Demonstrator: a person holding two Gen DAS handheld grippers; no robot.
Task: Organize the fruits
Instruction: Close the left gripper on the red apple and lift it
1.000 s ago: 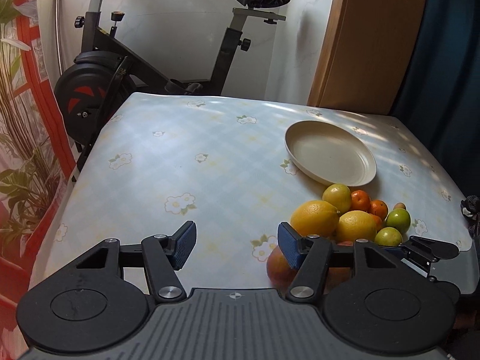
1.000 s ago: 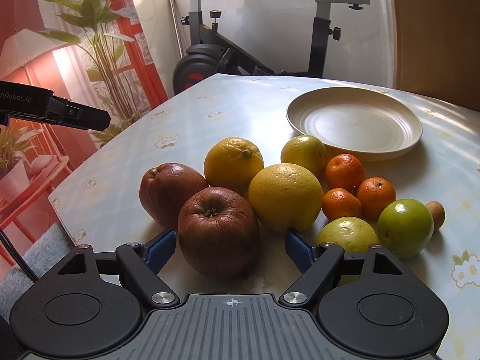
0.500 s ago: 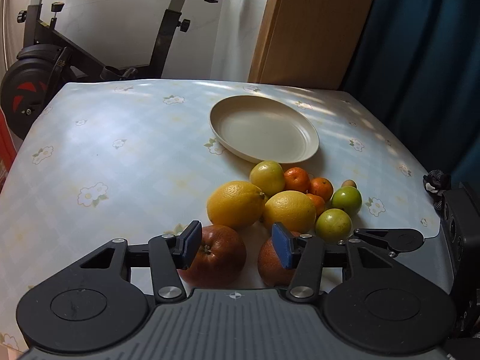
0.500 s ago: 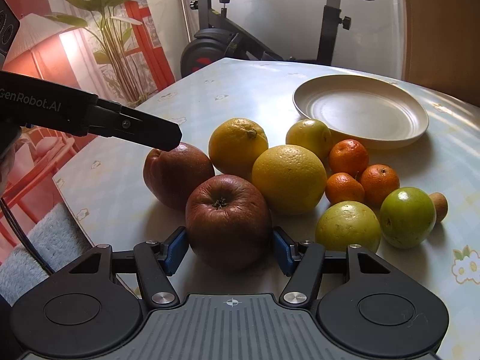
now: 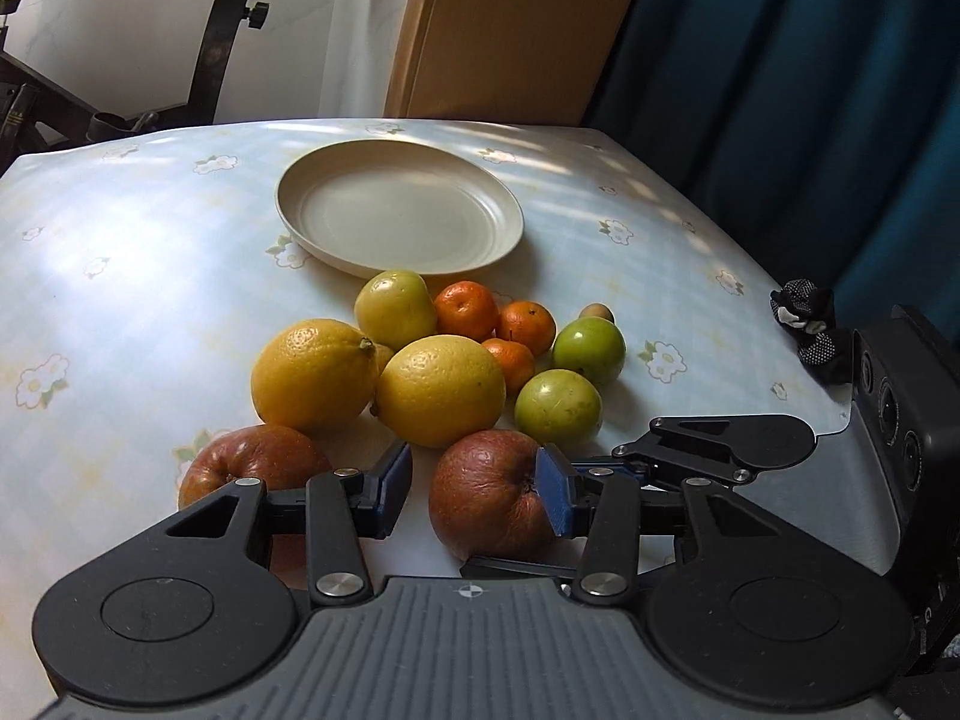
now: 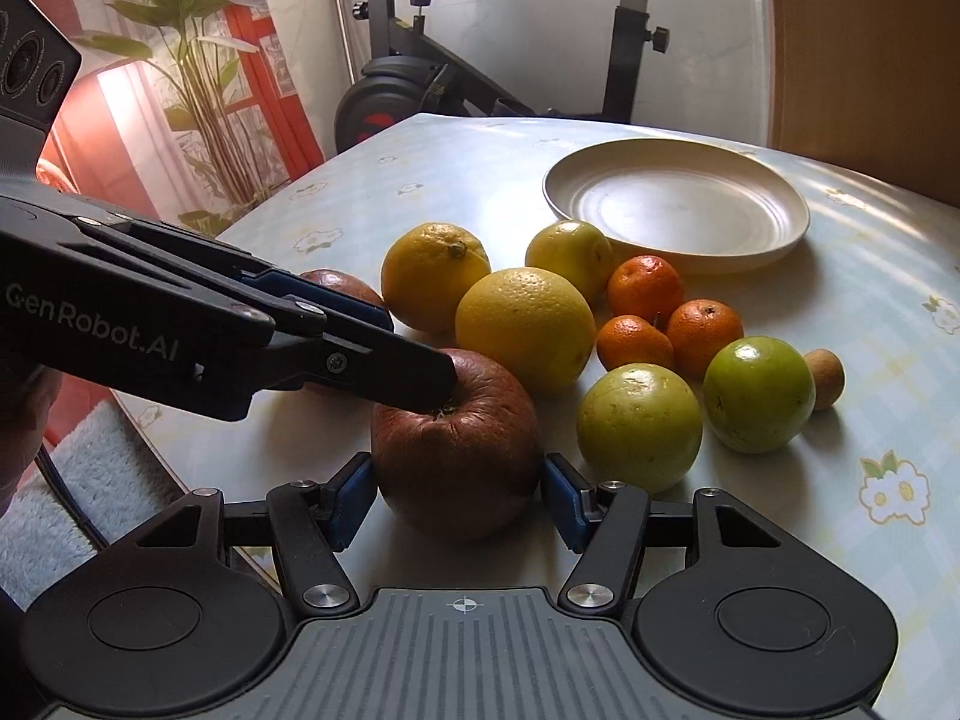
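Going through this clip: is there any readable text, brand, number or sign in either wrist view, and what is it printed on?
"GenRobot.AI": white lettering on the black side of the left claw, seen in the right wrist view.
A narrow strip with tiny yellowish print on the exercise bike at the far left edge of the left wrist view: too small and dark to read.
Nothing else readable; the fruits, plate and tablecloth carry no text.

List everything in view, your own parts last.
plate: 1, cream, empty, behind the fruit pile
held red apple: 1, dark red, nearest
second red apple: 1, dark red, left of it
large yellow citrus: 2, behind the apples
yellow-green fruit: 1, beside the plate
mandarins: 3, orange, mid-pile
green fruits: 2, right side
small brown fruit: 1, beside a green fruit
table: 1, pale floral cloth
exercise bike: 1, black, beyond the table
right gripper: shut on the held red apple
left gripper: jaws closing, one finger over that apple's top, nothing gripped between them
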